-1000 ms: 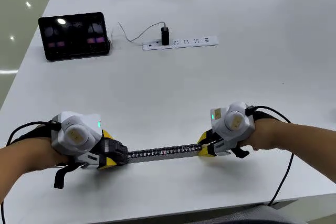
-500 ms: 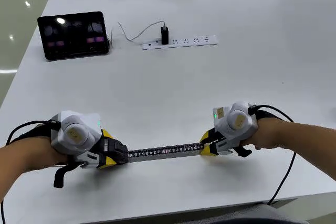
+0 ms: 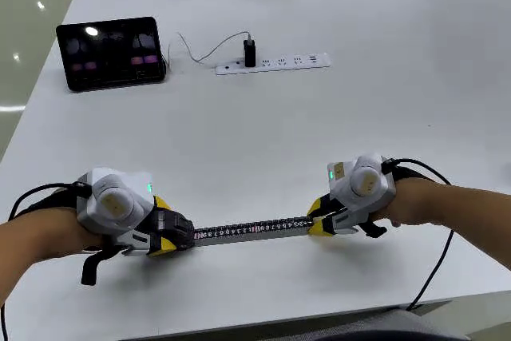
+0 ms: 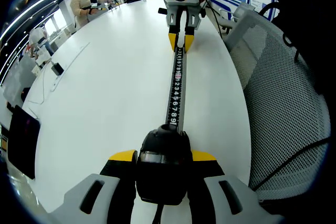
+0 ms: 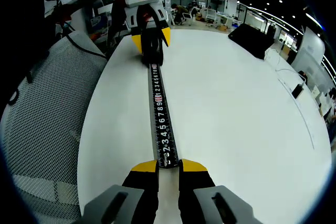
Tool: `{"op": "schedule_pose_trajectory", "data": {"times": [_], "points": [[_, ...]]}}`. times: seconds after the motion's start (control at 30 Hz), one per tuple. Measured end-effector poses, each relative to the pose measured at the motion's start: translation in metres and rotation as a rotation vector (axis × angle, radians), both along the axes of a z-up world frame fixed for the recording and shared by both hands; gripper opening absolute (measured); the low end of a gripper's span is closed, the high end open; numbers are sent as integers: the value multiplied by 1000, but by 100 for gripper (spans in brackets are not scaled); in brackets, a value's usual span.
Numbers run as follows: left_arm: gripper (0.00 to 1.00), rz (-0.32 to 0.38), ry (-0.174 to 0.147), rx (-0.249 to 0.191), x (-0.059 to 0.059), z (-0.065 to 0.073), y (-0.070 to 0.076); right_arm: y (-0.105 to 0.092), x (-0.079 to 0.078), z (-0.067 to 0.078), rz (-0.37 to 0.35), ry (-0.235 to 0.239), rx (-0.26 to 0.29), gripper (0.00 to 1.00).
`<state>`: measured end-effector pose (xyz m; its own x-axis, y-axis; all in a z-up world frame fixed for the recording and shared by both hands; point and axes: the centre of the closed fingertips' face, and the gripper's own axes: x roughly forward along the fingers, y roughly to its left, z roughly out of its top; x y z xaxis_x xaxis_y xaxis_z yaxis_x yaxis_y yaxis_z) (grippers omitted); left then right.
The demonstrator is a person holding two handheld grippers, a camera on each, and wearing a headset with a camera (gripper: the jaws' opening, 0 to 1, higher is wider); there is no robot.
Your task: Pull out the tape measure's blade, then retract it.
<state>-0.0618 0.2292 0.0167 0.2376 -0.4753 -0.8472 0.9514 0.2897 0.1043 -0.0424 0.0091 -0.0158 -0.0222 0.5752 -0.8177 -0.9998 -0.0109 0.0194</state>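
At the near left of the tabletop (image 3: 263,149), left gripper (image 4: 164,157) clamped on the black case (image 3: 179,232), one jaw pressed to each side. From there, blade (image 3: 251,230) drawn out straight to the right, low over the surface, numbers up. At near right, right gripper (image 5: 168,167) pinched on the blade's tip, yellow ends closed over it.

Looks like the pull-out stage, with retraction not yet done. Biggest worry: losing the tip from that narrow pinch. Would likely mean a spring-driven snap back into the case, whipping about and jolting the left hold. Probable causes: pulling harder with so little steel held, or opening outright instead of walking the tip back. Next worry: pulling off-line, twisting the case between the jaws or kinking the blade. Also working close to the near edge; some risk of dropping a slipped case off it.

Farther back, power strip (image 3: 275,63) and tablet (image 3: 112,52), well apart and unlikely to interfere.
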Motion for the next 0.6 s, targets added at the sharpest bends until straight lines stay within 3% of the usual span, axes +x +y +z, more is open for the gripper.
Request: {"op": "schedule_pose_trajectory", "data": {"times": [0.6], "points": [[32,0,-2,-2,0,0,0,-7,2,0,-9,0,-4,10]]}}
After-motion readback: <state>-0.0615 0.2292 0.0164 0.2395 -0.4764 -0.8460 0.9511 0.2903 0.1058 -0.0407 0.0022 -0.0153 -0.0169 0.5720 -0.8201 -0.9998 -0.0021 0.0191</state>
